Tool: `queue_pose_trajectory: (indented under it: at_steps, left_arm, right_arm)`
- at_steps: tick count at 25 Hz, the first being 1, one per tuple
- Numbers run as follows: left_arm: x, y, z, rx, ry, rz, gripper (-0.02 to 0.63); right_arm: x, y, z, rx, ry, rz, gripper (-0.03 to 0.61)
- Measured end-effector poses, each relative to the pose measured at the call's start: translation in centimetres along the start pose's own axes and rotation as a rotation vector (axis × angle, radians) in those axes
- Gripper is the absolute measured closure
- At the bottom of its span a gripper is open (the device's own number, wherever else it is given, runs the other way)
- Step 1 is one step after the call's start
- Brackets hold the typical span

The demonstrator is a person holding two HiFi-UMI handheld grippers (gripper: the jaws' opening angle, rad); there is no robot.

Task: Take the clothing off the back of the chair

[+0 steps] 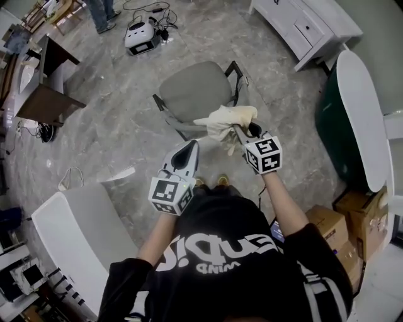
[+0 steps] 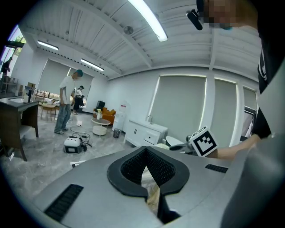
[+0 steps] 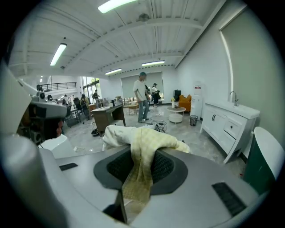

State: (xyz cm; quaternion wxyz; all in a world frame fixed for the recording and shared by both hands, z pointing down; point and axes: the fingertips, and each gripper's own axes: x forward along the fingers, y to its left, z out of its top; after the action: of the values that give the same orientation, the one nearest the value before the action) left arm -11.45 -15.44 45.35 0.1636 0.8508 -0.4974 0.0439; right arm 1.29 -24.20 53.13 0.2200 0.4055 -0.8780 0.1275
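A grey office chair (image 1: 192, 93) stands in front of me, its back toward me. A cream garment (image 1: 227, 119) hangs bunched above the chair's back at the right. My right gripper (image 1: 242, 134) is shut on it. In the right gripper view the cream garment (image 3: 143, 141) drapes over my right gripper (image 3: 140, 156) and runs down between the pads. My left gripper (image 1: 184, 156) sits lower left of the garment, shut and holding nothing. In the left gripper view my left gripper (image 2: 145, 153) has its tips together, and a strip of cream cloth shows through the gap behind them.
A white cabinet (image 1: 308, 25) stands at the back right, and a round-ended dark green table (image 1: 349, 107) at the right. Cardboard boxes (image 1: 352, 220) are stacked lower right. A white table (image 1: 72, 226) is lower left, a brown desk (image 1: 47, 82) at left. A floor device (image 1: 141, 34) and a person (image 1: 101, 14) are beyond the chair.
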Motion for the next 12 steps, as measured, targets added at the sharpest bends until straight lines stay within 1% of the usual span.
queue_pose_trajectory:
  at_steps: [4, 12]
  left_arm:
    - [-0.1, -0.2, 0.5, -0.004, -0.017, 0.002, 0.600]
    - [-0.4, -0.7, 2.3, 0.016, -0.060, -0.006, 0.600]
  right_arm:
    - [-2.9, -0.1, 4.8, -0.012, -0.088, -0.013, 0.476]
    - [-9.1, -0.5, 13.8, -0.053, -0.257, -0.050, 0.476]
